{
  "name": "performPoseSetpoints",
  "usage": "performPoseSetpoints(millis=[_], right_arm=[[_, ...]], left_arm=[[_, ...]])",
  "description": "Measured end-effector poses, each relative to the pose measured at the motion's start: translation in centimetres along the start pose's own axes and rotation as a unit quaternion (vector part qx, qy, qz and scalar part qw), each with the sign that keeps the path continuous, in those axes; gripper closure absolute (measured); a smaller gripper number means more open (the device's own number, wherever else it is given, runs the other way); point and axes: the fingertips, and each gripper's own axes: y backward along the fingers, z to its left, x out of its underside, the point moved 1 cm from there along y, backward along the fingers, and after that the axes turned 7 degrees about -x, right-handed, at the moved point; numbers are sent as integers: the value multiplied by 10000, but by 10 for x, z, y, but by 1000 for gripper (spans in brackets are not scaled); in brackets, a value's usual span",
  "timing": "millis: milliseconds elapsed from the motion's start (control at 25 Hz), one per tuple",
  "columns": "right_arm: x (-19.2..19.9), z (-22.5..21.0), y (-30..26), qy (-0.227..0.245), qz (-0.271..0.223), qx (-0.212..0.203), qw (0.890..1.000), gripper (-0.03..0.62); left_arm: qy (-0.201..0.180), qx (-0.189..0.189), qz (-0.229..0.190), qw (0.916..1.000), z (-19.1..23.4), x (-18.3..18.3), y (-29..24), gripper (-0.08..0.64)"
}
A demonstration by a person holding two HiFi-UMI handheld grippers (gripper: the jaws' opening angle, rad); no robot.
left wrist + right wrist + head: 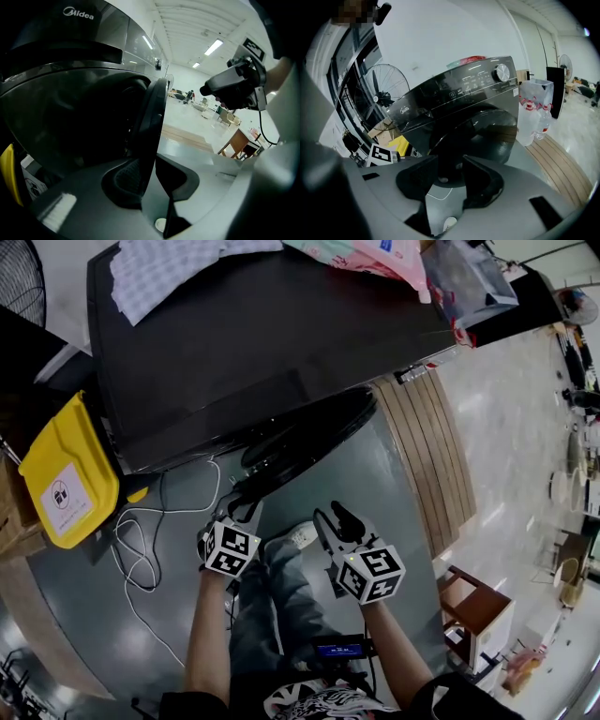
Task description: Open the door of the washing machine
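Note:
The dark washing machine (262,343) stands in front of me, and its round door (309,437) is swung partly out from the front. In the left gripper view the door's edge (152,117) runs upright between the jaws, and my left gripper (149,176) is shut on it, with the dark drum opening to its left. In the head view my left gripper (242,507) sits at the door's near rim. To the right, my right gripper (336,521) hangs open and holds nothing. Its own view shows the right gripper (447,180) pointing at the machine's door (487,136).
A yellow bin (66,479) stands left of the machine, with a white cable (141,549) looped over the floor beside it. Clothes (178,268) and a plastic bag (464,277) lie on top. A wooden platform (436,456) and a small wooden table (478,610) are at the right.

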Motion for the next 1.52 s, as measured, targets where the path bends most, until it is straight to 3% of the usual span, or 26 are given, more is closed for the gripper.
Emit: performPoseSetpoints(millis=[200, 520, 640, 880, 1120, 1280, 1520], right_arm=[[-2, 2, -14, -197, -43, -15, 9998, 413], [2, -15, -23, -386, 112, 795, 9960, 379], [11, -20, -20, -409, 293, 927, 9944, 374], [18, -27, -8, -463, 308, 780, 9954, 390], [29, -39, 15, -440, 364, 802, 9951, 414], [40, -53, 39, -451, 414, 1014, 9930, 437], [55, -93, 88, -660, 486, 1633, 9832, 471]], left_arm=[[-104, 283, 5, 9995, -37, 6, 1, 476], [-551, 1413, 71, 9884, -100, 12, 2, 447], [-551, 1583, -80, 9858, -117, 15, 5, 445], [-274, 1597, -234, 9865, -113, 23, 17, 393], [400, 1123, -570, 9912, -75, 7, 25, 416], [731, 778, -763, 9914, -59, -10, 19, 440], [1433, 581, -1142, 9813, -50, -47, 8, 454]])
